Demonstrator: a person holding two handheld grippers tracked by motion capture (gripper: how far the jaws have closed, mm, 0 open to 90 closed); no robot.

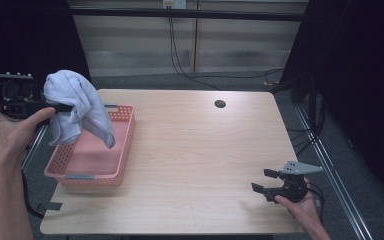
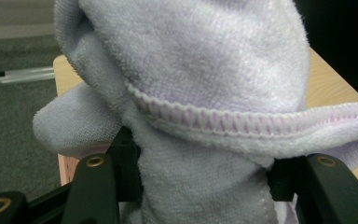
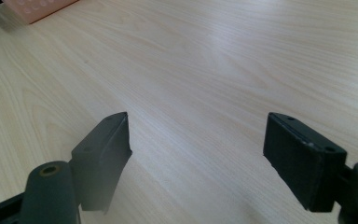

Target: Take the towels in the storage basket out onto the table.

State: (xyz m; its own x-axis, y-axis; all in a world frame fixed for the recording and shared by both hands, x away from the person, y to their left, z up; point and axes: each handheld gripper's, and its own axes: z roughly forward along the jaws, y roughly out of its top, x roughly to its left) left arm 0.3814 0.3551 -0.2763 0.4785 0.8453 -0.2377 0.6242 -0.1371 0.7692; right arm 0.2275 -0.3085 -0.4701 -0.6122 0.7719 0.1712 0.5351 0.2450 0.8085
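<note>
Two grippers are at work, and the nearer one is idle: at the lower right of the high view the right gripper (image 1: 263, 181) sits low over the bare table (image 1: 195, 150), held in a hand (image 1: 302, 207), its jaws spread wide with nothing between them. The right gripper view shows the same, both black pads apart over pale wood grain, with a corner of the pink basket (image 3: 37, 8) at the upper left of that frame.

Farther back, at the left of the high view, the pink basket (image 1: 122, 155) stands on the table's left side, its floor looking empty as far as can be seen. Above its far end hangs the towel (image 1: 77, 102), a pale lavender terry cloth, clamped by the left gripper (image 1: 62, 107), which a hand (image 1: 17, 130) holds level at the upper left. In the left gripper view the towel (image 2: 191, 70) bulges over the jaws, a stitched hem running across the middle, and a thick bunch of cloth is pinched between the two pads at the bottom.

The step in hand looks like lifting the towel out of the basket; its lowest corner dangles just over the basket's inside. The next move probably calls for carrying the cloth rightward to the open wood at mid-frame, keeping it high enough that the trailing corner clears the rim, then bringing in the free gripper to catch a second corner for spreading or folding.
</note>
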